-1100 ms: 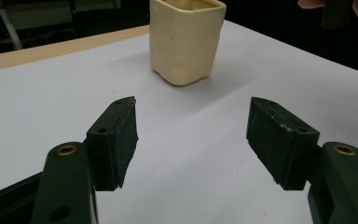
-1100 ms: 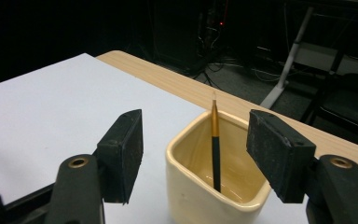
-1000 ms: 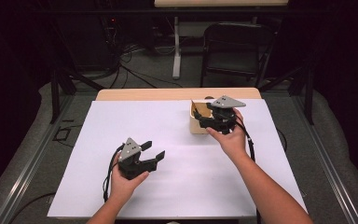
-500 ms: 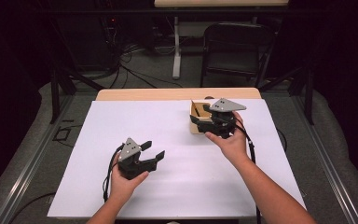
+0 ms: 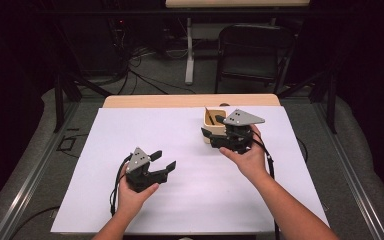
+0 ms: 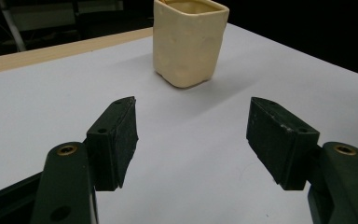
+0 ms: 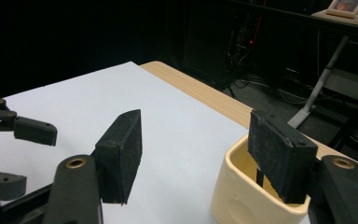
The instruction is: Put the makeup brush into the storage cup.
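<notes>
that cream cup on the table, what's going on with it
A person holds a two-jaw gripper in each hand over a white-covered table. The right gripper is at the cream square cup, jaws open, one jaw over its rim; a dark stick stands inside. The left gripper hovers open, apart from the cup.

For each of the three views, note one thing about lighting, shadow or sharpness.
High view: the white table cover is evenly lit, its surroundings dark. Left gripper view: the cream cup casts a soft shadow and looks slightly blurred. Right gripper view: background nearly black, the right gripper close and soft-edged.
</notes>
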A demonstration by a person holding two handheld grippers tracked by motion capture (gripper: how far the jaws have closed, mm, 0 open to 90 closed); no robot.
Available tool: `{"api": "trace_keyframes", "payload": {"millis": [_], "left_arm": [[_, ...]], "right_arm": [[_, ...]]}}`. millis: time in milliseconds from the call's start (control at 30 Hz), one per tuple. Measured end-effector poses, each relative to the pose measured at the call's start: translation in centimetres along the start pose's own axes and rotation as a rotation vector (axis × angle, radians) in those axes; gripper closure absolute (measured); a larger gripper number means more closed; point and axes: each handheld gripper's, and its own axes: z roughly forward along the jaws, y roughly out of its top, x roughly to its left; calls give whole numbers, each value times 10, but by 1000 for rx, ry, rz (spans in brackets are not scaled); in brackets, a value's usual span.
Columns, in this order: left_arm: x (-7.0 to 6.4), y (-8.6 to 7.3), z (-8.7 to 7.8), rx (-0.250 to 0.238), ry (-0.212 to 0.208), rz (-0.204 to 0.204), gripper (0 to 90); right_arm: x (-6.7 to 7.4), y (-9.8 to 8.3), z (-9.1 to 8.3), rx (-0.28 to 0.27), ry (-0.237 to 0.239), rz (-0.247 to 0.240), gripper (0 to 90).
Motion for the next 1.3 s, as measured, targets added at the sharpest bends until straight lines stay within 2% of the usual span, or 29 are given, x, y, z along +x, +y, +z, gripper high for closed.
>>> {"api": "trace_keyframes", "payload": {"millis": [333, 400, 1067, 1100, 1300], "left_arm": [[0, 0, 0, 2, 2, -1, 337], [0, 0, 0, 1, 2, -1, 337], [1, 0, 0, 3, 6, -1, 337], [1, 0, 0, 3, 4, -1, 337], [1, 0, 0, 5, 6, 0, 337]], "right_arm": [[8, -5, -6, 12, 20, -3, 351], [10, -7, -8, -1, 27, 5, 351], [24, -21, -22, 1, 60, 16, 351], [25, -22, -23, -13, 63, 20, 351], [29, -29, -25, -4, 67, 21, 351]]}}
